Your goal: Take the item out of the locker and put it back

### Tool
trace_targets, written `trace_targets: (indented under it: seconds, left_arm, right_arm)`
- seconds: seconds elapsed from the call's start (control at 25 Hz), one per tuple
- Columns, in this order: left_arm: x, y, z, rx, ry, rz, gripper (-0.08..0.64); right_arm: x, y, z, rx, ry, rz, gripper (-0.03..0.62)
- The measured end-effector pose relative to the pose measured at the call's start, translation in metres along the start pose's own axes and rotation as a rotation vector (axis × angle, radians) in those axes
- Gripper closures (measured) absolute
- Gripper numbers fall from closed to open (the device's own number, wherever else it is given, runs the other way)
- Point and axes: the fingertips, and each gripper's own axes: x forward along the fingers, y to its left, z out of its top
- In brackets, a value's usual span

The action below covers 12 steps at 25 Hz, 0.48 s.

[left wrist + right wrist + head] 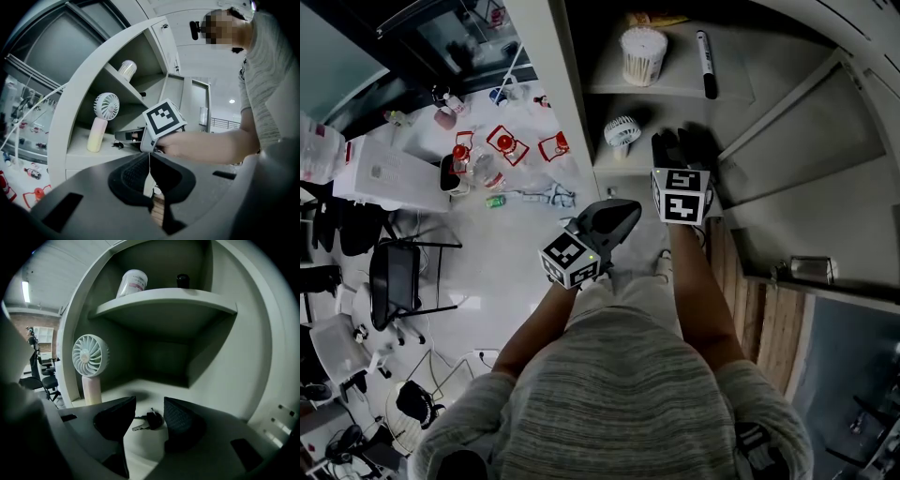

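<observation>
The key [149, 419], a dark-headed one on a small ring, lies flat on the lower shelf [136, 391] of the locker [234, 362], near the shelf's front and to the right of the hand fan [90, 363]. The fan stands upright on its pale handle close to the left wall. The right gripper [149, 401] reaches into this compartment, pointing slightly down, with its 2 jaws held moderately apart. The key shows in the gap between them and neither pad presses on it (seen from the left gripper view, the key [117, 145] sits just under the right gripper's [123, 136] tips). On the upper shelf [187, 301] stand a tub of cotton swabs [643, 54] at the left and a marker pen [706, 64] lying to its right, well apart from the key. The left gripper [149, 172] hangs outside the locker, in front of the person's body, level, its 2 jaws pressed together with nothing between them. In the head view it [623, 211] sits left of the right gripper [672, 141] and short of the shelves.
</observation>
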Motion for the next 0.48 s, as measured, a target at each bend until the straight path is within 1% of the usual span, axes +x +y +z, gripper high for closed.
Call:
trace_targets:
  seconds: [0.2, 0.24, 0.48]
  left_arm:
    - [0.001, 0.000, -0.001, -0.005, 0.004, -0.004, 0.551]
    - [0.002, 0.000, -0.002, -0.006, 0.004, -0.005, 0.551]
    - [0.003, 0.000, -0.003, -0.005, 0.007, -0.011, 0.551]
  right_arm:
    - [0.008, -0.001, -0.010, 0.009, 0.070, -0.009, 0.405]
    - [0.009, -0.002, -0.012, 0.006, 0.089, -0.018, 0.423]
    - [0.014, -0.005, -0.014, -0.051, 0.149, -0.042, 0.468]
